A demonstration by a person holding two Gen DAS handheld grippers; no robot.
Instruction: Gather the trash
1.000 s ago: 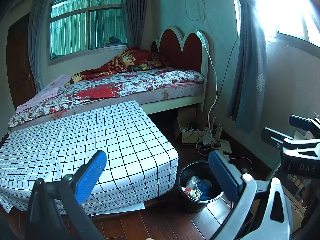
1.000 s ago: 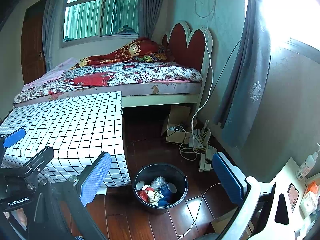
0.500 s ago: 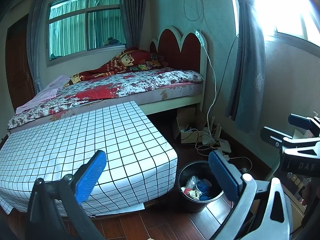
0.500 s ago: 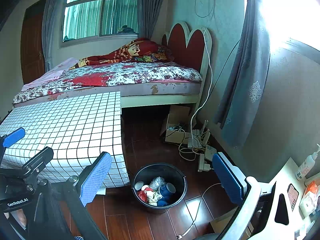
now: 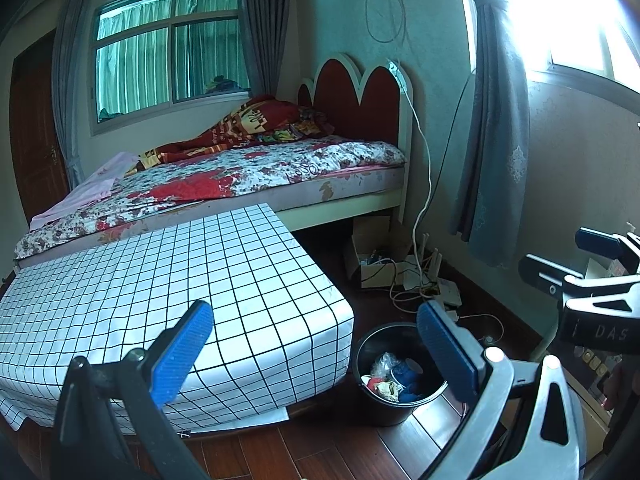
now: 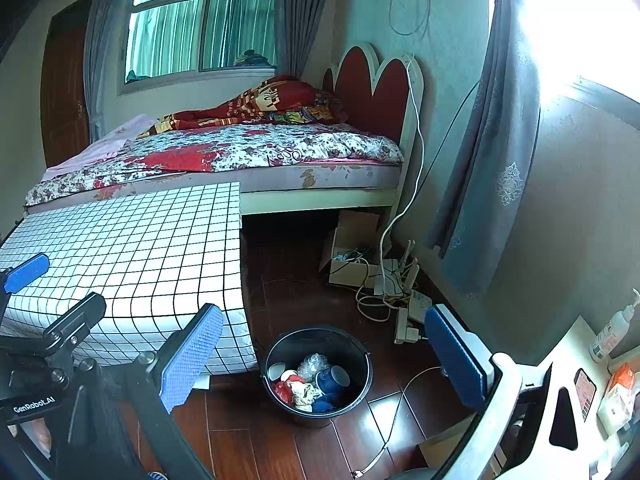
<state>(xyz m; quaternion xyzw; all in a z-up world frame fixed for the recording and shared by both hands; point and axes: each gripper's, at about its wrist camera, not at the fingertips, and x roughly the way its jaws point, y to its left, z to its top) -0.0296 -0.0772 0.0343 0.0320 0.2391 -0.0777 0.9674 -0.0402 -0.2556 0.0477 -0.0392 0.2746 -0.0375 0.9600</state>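
While both views barely shift across the last second, the one visible change is a slight drift of the left wrist camera; nothing on the floor has moved. The left gripper (image 5: 312,340) hangs with its blue pads spread wide and nothing between them; the right gripper (image 6: 324,344) is likewise spread and empty. The black bucket (image 6: 362,350) stands on the wooden floor just beside the corner of the grid-cloth platform (image 6: 160,248), already holding trash (image 6: 312,384): crumpled wrap, red and blue scraps, something cup-like. Judgement: collection looks done or paused, since no loose litter shows on the floor or the cloth.

Surroundings: a tangle of cables and a power strip (image 6: 404,320) lies near the bucket toward the wall, and a thin wire trails past the bucket's right side, a snag risk if the bucket is lifted. A cardboard box (image 6: 352,248) sits under the bed (image 6: 240,152). On the right a desk edge (image 6: 576,344) carries a pump bottle (image 6: 612,332).
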